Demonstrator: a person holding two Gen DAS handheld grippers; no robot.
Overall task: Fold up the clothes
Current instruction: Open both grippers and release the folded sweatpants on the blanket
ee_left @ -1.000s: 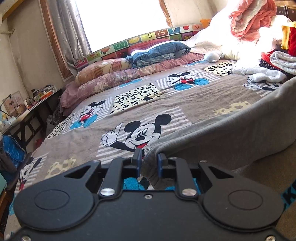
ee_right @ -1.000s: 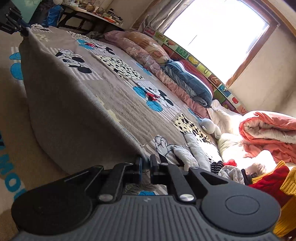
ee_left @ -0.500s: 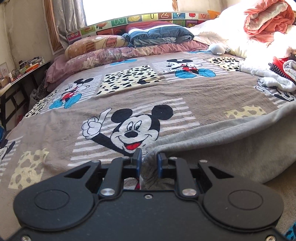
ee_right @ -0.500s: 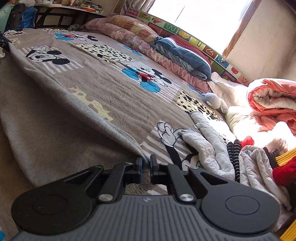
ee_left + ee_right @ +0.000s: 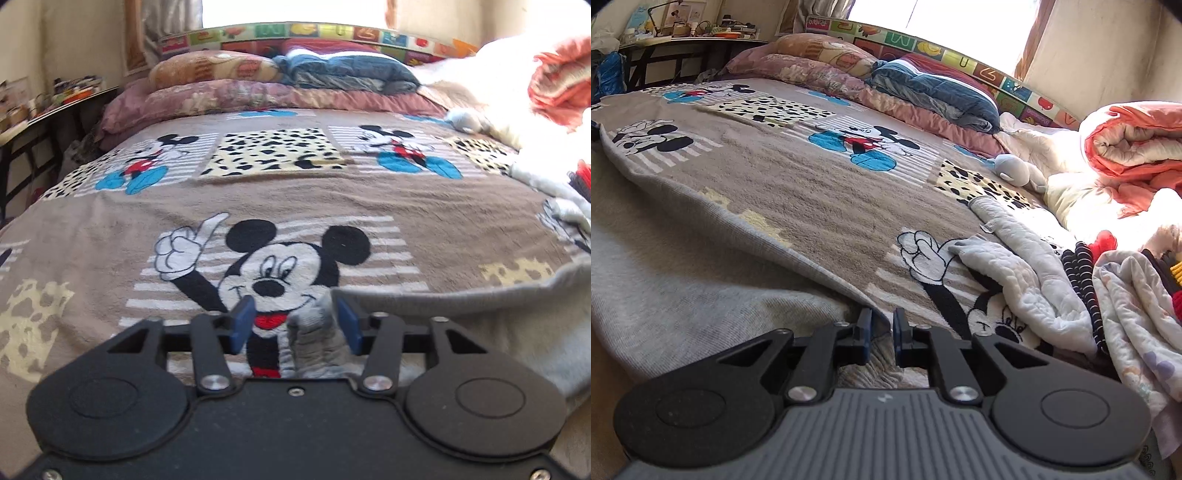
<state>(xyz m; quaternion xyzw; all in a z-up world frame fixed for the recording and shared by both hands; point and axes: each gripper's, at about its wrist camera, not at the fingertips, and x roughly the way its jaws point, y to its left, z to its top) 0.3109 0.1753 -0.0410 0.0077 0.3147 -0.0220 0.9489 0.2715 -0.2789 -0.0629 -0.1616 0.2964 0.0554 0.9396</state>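
Note:
A grey sweatshirt-like garment (image 5: 461, 325) lies flat on the Mickey Mouse bed cover (image 5: 295, 199). Its ribbed corner (image 5: 314, 339) stands between the opening jaws of my left gripper (image 5: 295, 325), leaning toward the right pad (image 5: 349, 326) and well clear of the left one. In the right wrist view the same grey garment (image 5: 683, 280) spreads to the left. Its other corner reaches into the narrow gap of my right gripper (image 5: 882, 338), whose jaws are opening, with the pads no longer pressing on the cloth.
A heap of unfolded clothes (image 5: 1034, 288) lies just right of the right gripper. Behind it are a rolled orange quilt (image 5: 1137, 147) and a small plush toy (image 5: 1015, 170). Pillows (image 5: 221, 74) line the headboard. A cluttered side table (image 5: 683, 40) stands at the far left.
Both grippers came down toward the bed and levelled out, laying the grey garment's edge on the cover. Both were shut on its corners; now the left stands wide and the right slightly apart.

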